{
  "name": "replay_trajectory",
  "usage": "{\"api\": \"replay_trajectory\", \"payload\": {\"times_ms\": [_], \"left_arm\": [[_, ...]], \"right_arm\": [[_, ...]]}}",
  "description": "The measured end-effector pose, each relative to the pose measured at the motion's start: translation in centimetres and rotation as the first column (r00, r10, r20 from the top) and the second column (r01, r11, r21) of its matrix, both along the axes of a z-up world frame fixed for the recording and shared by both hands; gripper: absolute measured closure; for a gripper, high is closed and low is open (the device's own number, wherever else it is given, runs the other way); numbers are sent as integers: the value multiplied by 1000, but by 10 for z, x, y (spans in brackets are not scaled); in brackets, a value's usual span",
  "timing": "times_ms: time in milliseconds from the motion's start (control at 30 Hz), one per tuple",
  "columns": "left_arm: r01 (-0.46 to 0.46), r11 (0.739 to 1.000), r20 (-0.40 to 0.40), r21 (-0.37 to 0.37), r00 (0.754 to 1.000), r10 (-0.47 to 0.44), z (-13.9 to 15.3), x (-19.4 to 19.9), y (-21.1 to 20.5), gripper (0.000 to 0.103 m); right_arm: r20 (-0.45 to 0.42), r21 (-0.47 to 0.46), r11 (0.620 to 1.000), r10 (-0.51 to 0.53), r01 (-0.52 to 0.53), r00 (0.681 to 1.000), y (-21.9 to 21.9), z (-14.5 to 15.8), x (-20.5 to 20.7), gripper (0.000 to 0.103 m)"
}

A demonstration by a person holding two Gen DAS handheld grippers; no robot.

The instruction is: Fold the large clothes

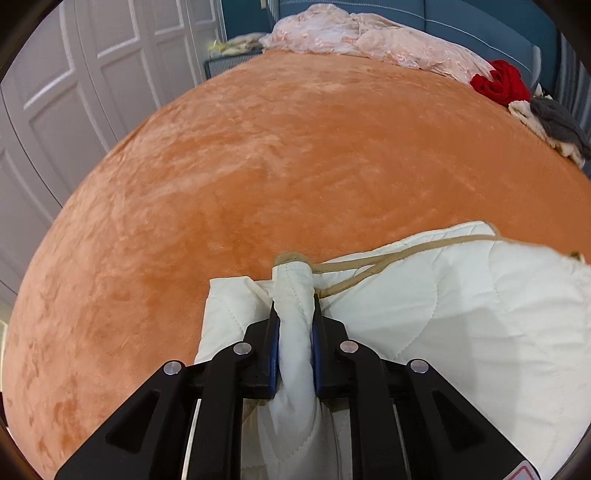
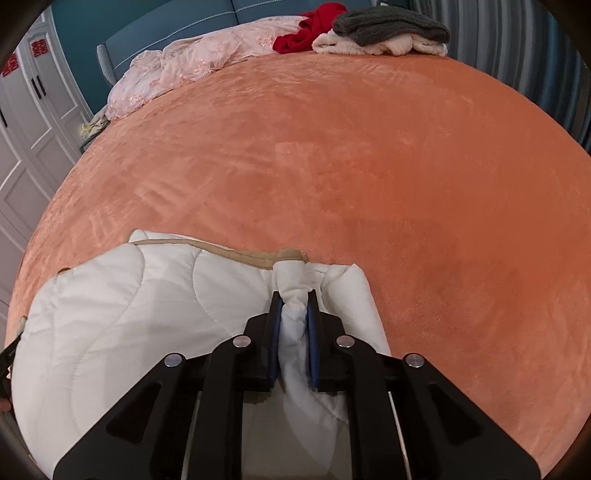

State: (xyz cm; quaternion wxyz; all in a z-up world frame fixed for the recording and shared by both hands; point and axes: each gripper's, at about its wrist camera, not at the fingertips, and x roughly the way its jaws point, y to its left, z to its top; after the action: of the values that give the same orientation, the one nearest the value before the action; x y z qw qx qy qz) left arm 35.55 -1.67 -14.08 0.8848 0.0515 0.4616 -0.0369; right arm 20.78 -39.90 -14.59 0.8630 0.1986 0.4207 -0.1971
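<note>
A white quilted garment with tan trim [image 1: 461, 295] lies at the near edge of an orange bed cover [image 1: 295, 166]. My left gripper [image 1: 294, 299] is shut on a bunched fold at the garment's left end. In the right wrist view the same garment [image 2: 129, 314] spreads to the left, and my right gripper [image 2: 294, 295] is shut on a bunched fold at its right end. Both folds stick out past the fingertips, tan trim at their tips. The garment hangs slack between the two grippers. The orange cover [image 2: 369, 166] fills the rest of that view.
At the far end of the bed lie a crumpled pink cloth [image 1: 369, 37], a red garment [image 1: 500, 81] and a grey and cream pile [image 1: 554, 125]. They also show in the right wrist view [image 2: 388, 33]. White wardrobe doors [image 1: 74, 92] stand left of the bed.
</note>
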Motion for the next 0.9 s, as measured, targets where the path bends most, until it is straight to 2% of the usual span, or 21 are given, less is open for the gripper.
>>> {"api": "replay_trajectory", "payload": {"times_ms": [100,200,267,300,333,367,433,467,567,633,667,733,800,900], "left_arm": [[-9,1000,25,17,1000,8,-2,-2,-2,91],[-10,1000,15,2,1000,10,3,-1,1,86],[-27,1000,1,-5,1000,27,18,-2,9,77],[-43,999,6,-10,999,43,28,-4,14,72],[-62,998,28,-28,998,63,43,-10,20,72],[-65,996,54,-54,996,68,57,-17,23,72],[-42,994,94,-97,994,51,82,-26,17,72],[-25,993,106,-112,994,37,91,-29,11,72],[92,985,125,-149,989,-73,110,-37,-35,72],[159,974,118,-160,983,-141,110,-39,-63,72],[196,967,95,-161,979,-182,102,-38,-81,72],[229,961,41,-156,973,-226,83,-34,-105,72],[250,955,-18,-160,967,-256,59,-29,-122,72],[258,958,-45,-125,963,-265,27,-27,-135,72]], "right_arm": [[3,-25,1000,1,-1,1000,3,-1,4,91],[3,-4,1000,2,-2,1000,-1,4,5,88],[-4,-15,999,-49,49,999,-6,21,-2,70],[16,-39,994,-98,99,995,-7,33,-10,53],[90,-52,988,-141,146,986,-6,52,-25,46],[135,-48,986,-149,157,980,-3,62,-32,46],[189,-7,992,-119,122,975,7,79,-35,46],[201,12,997,-73,72,977,19,86,-29,46],[168,-23,994,110,-108,980,66,94,2,53],[139,-51,976,215,-210,967,97,91,21,64],[115,-61,965,261,-255,959,112,85,32,68],[72,-60,950,310,-306,948,131,70,49,82],[39,-46,944,330,-328,943,139,56,60,89],[-19,-34,939,342,-342,940,140,29,69,90]]}}
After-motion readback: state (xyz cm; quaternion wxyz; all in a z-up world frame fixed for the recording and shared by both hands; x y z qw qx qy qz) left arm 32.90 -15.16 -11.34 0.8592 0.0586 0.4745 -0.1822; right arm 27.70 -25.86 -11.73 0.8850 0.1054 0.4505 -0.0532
